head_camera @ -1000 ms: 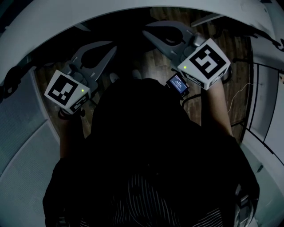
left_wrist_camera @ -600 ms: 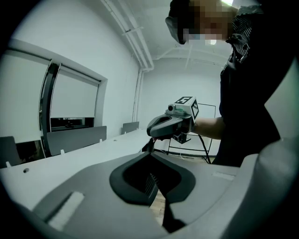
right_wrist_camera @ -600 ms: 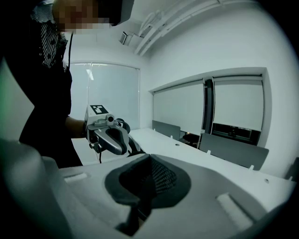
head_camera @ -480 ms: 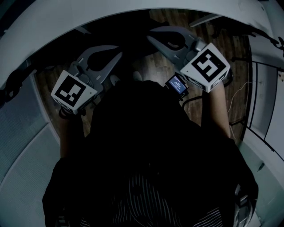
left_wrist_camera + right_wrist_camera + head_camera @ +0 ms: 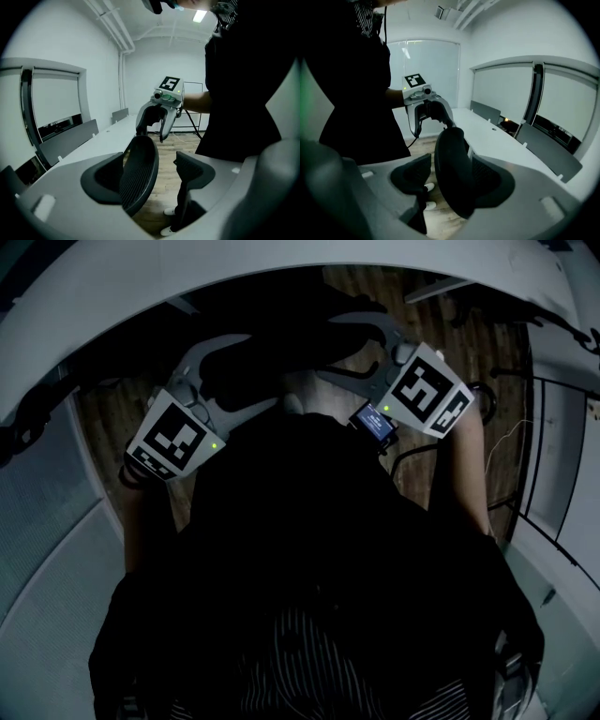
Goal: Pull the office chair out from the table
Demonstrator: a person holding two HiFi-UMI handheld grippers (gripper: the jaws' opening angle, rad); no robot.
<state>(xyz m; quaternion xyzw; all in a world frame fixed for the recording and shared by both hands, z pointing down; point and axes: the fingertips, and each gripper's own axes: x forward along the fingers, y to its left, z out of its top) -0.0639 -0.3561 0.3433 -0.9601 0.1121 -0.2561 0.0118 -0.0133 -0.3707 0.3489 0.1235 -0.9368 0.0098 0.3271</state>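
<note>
The bench [image 5: 101, 140] lies beyond both tongs. The chair [image 5: 138, 173] back stands between my left tongs [image 5: 154, 185] and right tongs [image 5: 452, 180], whose jaws have just been opening and stand apart, unclamped. A shallow, uneven bite could slip when I pull.

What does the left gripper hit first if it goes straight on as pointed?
Most likely the office chair's backrest: its mesh edge stands between the jaws of the left gripper, which have just been opening. Depth is hard to judge.
</note>
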